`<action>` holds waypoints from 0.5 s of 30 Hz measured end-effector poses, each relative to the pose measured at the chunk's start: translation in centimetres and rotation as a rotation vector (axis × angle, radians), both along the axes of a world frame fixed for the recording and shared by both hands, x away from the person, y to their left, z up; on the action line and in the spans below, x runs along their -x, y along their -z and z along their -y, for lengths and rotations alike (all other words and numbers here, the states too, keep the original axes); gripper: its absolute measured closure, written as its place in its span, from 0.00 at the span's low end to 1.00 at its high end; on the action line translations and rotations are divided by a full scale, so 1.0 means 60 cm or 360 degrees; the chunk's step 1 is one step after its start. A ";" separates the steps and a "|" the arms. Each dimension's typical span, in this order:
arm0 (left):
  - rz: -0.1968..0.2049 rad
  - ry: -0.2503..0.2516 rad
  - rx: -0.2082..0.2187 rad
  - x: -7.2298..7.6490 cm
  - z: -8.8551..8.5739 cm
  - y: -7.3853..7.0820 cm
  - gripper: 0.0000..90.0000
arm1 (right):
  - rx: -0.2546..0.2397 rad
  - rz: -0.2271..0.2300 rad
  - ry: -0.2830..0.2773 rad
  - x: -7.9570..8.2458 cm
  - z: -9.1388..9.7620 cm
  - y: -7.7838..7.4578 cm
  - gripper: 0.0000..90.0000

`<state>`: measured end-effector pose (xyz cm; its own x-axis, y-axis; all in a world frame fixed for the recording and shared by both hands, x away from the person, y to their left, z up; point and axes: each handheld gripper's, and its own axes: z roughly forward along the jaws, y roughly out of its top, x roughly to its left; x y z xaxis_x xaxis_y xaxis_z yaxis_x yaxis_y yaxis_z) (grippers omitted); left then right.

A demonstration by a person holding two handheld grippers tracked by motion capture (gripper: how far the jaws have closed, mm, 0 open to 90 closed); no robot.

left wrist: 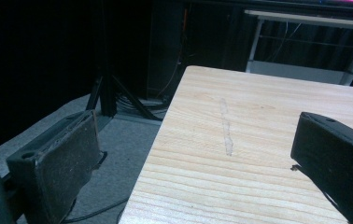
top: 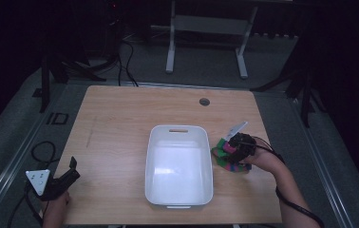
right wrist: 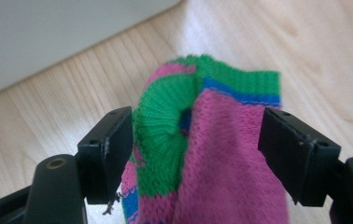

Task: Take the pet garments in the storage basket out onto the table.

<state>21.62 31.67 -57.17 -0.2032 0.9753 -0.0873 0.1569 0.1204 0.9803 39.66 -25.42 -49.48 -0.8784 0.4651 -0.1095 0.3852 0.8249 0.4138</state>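
A rolled sock in pink, green and blue lies on the wooden table, just right of a white bin. My right gripper comes down on it from the right. In the right gripper view its jaws press both sides of the bunched sock, and the right gripper is shut on it, with the bin wall behind. My left gripper rests at the table's front left corner. In its own view the left gripper stands wide open with nothing between the jaws.
The bin holds nothing and sits mid-table toward the front. A round grommet hole sits near the far edge. The table's left edge drops to grey floor with cables and a stand leg. A white desk frame stands beyond the table.
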 end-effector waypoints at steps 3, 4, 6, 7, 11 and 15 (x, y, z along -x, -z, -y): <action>0.0002 -0.0001 0.0004 0.000 0.000 0.000 0.02 | -0.0066 0.0033 0.0023 0.007 0.009 -0.016 0.29; 0.0001 0.0000 0.0004 0.000 0.000 0.000 0.02 | -0.0091 0.0047 0.0032 0.010 0.013 -0.021 0.27; 0.0002 -0.0003 0.0004 0.000 0.000 0.000 0.02 | -0.0166 0.0063 0.0059 0.019 0.024 -0.030 0.23; 0.0002 -0.0002 0.0004 0.000 0.000 0.000 0.02 | -0.0189 0.0080 0.0084 0.022 0.029 -0.033 0.22; 0.0000 -0.0001 0.0002 0.000 0.000 0.000 0.02 | -0.0272 0.0111 0.0144 0.033 0.046 -0.041 0.18; -0.0001 -0.0003 0.0000 0.000 0.000 0.000 0.02 | -0.0418 0.0140 0.0232 0.051 0.078 -0.042 0.13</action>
